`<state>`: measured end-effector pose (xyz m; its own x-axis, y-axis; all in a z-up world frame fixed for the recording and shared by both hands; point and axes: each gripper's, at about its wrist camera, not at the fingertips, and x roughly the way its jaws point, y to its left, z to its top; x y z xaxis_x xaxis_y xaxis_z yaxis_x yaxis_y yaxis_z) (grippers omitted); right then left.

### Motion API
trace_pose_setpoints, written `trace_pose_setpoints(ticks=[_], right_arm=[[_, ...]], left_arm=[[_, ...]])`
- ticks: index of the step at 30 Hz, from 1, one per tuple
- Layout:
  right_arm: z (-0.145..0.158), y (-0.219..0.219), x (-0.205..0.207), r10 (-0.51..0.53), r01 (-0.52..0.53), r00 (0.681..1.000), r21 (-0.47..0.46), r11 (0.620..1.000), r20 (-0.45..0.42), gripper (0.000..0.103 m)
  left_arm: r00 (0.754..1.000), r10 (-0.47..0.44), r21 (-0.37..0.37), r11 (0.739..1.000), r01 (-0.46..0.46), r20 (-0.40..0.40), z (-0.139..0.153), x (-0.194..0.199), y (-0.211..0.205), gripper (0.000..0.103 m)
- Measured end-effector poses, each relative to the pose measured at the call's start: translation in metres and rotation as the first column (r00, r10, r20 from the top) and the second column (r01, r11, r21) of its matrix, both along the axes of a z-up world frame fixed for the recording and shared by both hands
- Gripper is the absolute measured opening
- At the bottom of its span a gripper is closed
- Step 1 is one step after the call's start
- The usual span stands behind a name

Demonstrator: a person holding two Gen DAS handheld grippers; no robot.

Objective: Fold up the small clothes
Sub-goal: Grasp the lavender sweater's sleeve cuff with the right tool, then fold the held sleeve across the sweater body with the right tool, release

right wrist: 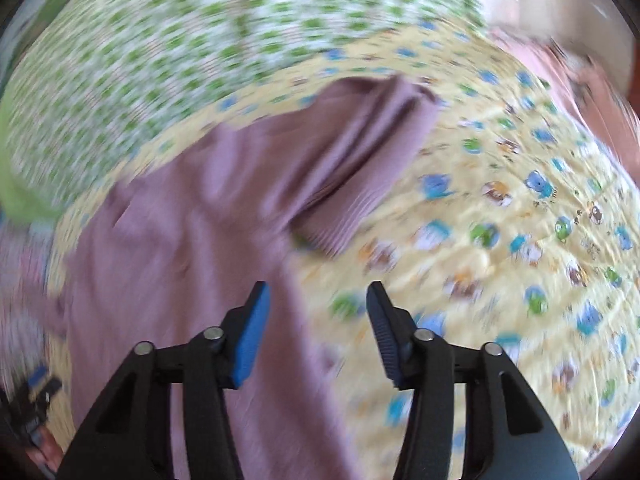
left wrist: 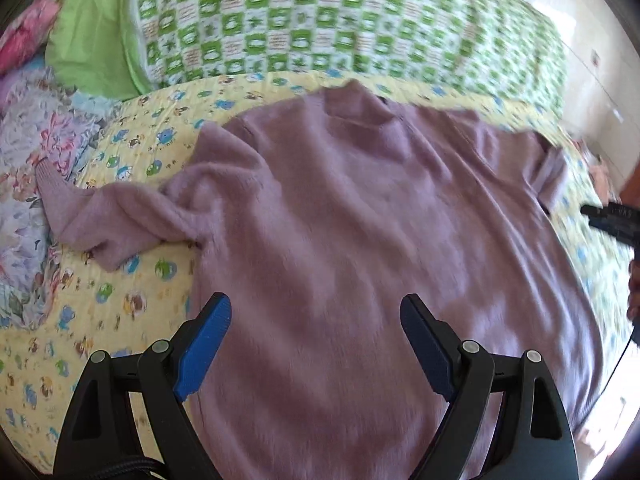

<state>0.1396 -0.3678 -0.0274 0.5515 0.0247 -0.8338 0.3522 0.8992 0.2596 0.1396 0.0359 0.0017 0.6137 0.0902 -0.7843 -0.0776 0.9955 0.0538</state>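
I see the mauve sweater [left wrist: 360, 208] flat on the bed [left wrist: 132, 280]; left gripper [left wrist: 316, 312] and right gripper [right wrist: 318, 300] jaws spread, empty.

The sweater [left wrist: 360, 208] is plain mauve. Under it, the sheet [left wrist: 132, 288] is yellow with cartoon animals; beyond it, the blanket [left wrist: 320, 20] is green-white checked.

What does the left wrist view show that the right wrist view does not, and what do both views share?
Only the left wrist view shows the sweater's collar, its long sleeve stretched toward a floral fabric pile, and the open left claw above the sweater's body. Only the right wrist view shows the folded-over ribbed sleeve and the open, empty right claw. Both show the purple sweater spread on the yellow cartoon-print sheet, beside the green checked quilt.
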Motion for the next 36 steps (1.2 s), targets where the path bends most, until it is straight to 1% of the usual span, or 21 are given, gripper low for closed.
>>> trace_pose_setpoints(ticks=[3,4,8,9,10,11,13,16,19,21,23,24,25,27,29,30,31,32,33,34,36], right_arm=[[-0.015,-0.027,0.031,-0.084,0.085,0.996,0.020,0.996,-0.022,0.048],[-0.017,-0.034,0.038,-0.097,0.097,0.995,0.034,0.995,-0.020,0.047],[-0.035,-0.050,0.065,-0.109,0.111,0.994,0.125,0.986,-0.026,0.045],[-0.039,-0.050,0.071,-0.101,0.104,0.994,0.125,0.987,-0.032,0.036],[-0.042,-0.052,0.076,-0.089,0.093,0.995,0.129,0.987,-0.035,0.016],[-0.046,-0.056,0.081,-0.079,0.084,0.996,0.141,0.986,-0.041,0.009],[-0.042,-0.062,0.079,-0.087,0.091,0.996,0.145,0.985,-0.031,0.008],[-0.010,-0.081,0.065,-0.155,0.152,0.987,0.069,0.986,0.045,0.008],[0.048,-0.112,0.042,-0.255,0.248,0.955,0.063,0.967,0.152,0.008],[0.084,-0.112,0.043,-0.216,0.201,0.956,0.097,0.975,0.196,0.008],[0.116,-0.088,0.050,-0.119,0.096,0.965,0.109,0.989,0.234,0.008],[0.132,-0.060,0.058,-0.024,-0.005,0.968,0.113,0.994,0.248,0.008],[0.140,-0.037,0.065,0.040,-0.073,0.966,0.120,0.990,0.257,0.008],[0.149,0.021,0.081,0.186,-0.234,0.942,0.150,0.961,0.278,0.008],[0.146,0.093,0.098,0.336,-0.402,0.897,0.213,0.891,0.287,0.008],[0.142,0.119,0.105,0.383,-0.455,0.877,0.247,0.855,0.291,0.012],[0.137,0.149,0.111,0.436,-0.516,0.848,0.285,0.807,0.301,0.015],[0.130,0.175,0.114,0.476,-0.553,0.828,0.294,0.780,0.296,0.017],[0.126,0.189,0.116,0.498,-0.567,0.820,0.284,0.773,0.282,0.021],[0.121,0.201,0.118,0.516,-0.576,0.815,0.265,0.774,0.264,0.026],[0.113,0.203,0.120,0.513,-0.572,0.817,0.256,0.780,0.263,0.034]], left_arm=[[0.999,0.037,-0.028,0.999,-0.037,-0.022,-0.005,0.035,0.007,0.087],[0.999,0.039,-0.041,0.998,-0.040,-0.028,-0.007,0.046,0.008,0.087],[0.997,0.050,-0.027,0.998,-0.051,-0.064,-0.020,0.084,0.008,0.087],[0.996,0.052,-0.038,0.998,-0.055,-0.075,-0.024,0.094,0.007,0.087],[0.995,0.054,-0.034,0.998,-0.057,-0.081,-0.028,0.101,0.007,0.087],[0.995,0.054,-0.030,0.998,-0.057,-0.089,-0.032,0.109,0.006,0.087],[0.993,0.058,-0.027,0.998,-0.061,-0.104,-0.039,0.122,0.008,0.087],[0.989,0.063,-0.037,0.997,-0.068,-0.132,-0.050,0.134,0.012,0.087],[0.988,0.055,-0.042,0.997,-0.062,-0.148,-0.055,0.135,0.014,0.087],[0.988,0.047,-0.050,0.997,-0.055,-0.144,-0.053,0.131,0.016,0.087],[0.989,0.035,-0.081,0.996,-0.047,-0.143,-0.049,0.123,0.016,0.087],[0.989,0.031,-0.090,0.995,-0.044,-0.144,-0.048,0.120,0.016,0.087],[0.990,0.026,-0.102,0.994,-0.040,-0.139,-0.045,0.115,0.016,0.087],[0.992,0.016,-0.126,0.992,-0.033,-0.128,-0.039,0.104,0.014,0.087],[0.993,0.005,-0.145,0.989,-0.023,-0.122,-0.034,0.095,0.013,0.087],[0.993,-0.003,-0.153,0.988,-0.014,-0.116,-0.031,0.089,0.012,0.087],[0.994,-0.010,-0.157,0.988,-0.008,-0.111,-0.028,0.085,0.011,0.087],[0.994,-0.017,-0.159,0.987,0.000,-0.106,-0.025,0.081,0.011,0.087],[0.994,-0.021,-0.158,0.987,0.004,-0.105,-0.024,0.078,0.010,0.087],[0.995,-0.025,-0.157,0.988,0.009,-0.101,-0.022,0.075,0.010,0.087],[0.995,-0.027,-0.151,0.989,0.013,-0.094,-0.021,0.072,0.013,0.088]])
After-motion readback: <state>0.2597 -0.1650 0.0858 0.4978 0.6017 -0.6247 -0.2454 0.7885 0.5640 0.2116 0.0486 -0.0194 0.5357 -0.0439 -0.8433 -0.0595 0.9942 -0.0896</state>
